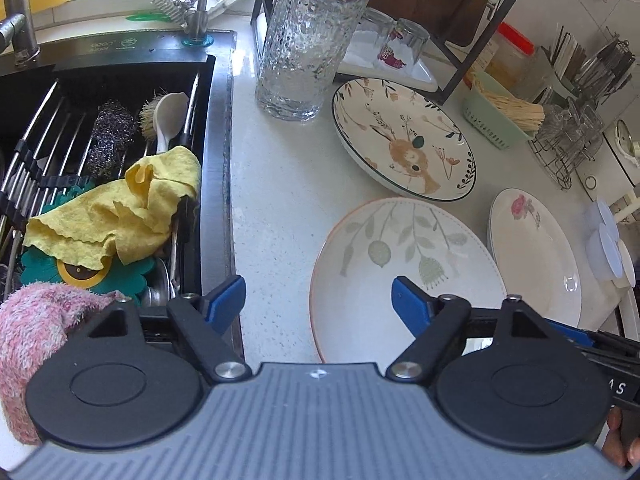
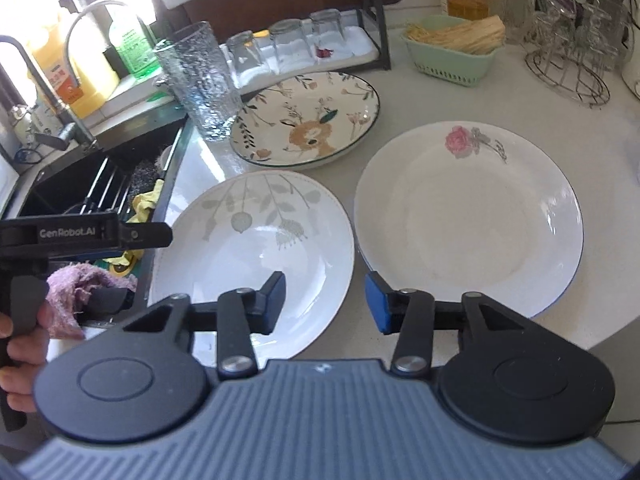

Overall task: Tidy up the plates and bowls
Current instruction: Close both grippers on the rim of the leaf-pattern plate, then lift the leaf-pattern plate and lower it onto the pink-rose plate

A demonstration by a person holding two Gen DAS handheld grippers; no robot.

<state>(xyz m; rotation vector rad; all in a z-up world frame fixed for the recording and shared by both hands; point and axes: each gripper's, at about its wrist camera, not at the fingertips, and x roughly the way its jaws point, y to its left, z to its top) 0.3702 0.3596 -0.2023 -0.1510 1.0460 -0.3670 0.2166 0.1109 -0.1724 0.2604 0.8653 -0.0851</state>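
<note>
Leaf plate point(image 1: 404, 264) beneath open left tongs point(image 1: 318, 300)

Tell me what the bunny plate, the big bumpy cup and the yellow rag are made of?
The bunny plate looks like glazed ceramic: smooth, printed, with a slight sheen. The big bumpy cup seems to be clear glass with a pebbled surface you can see through. The yellow rag looks like soft cloth: crumpled, matte.
</note>
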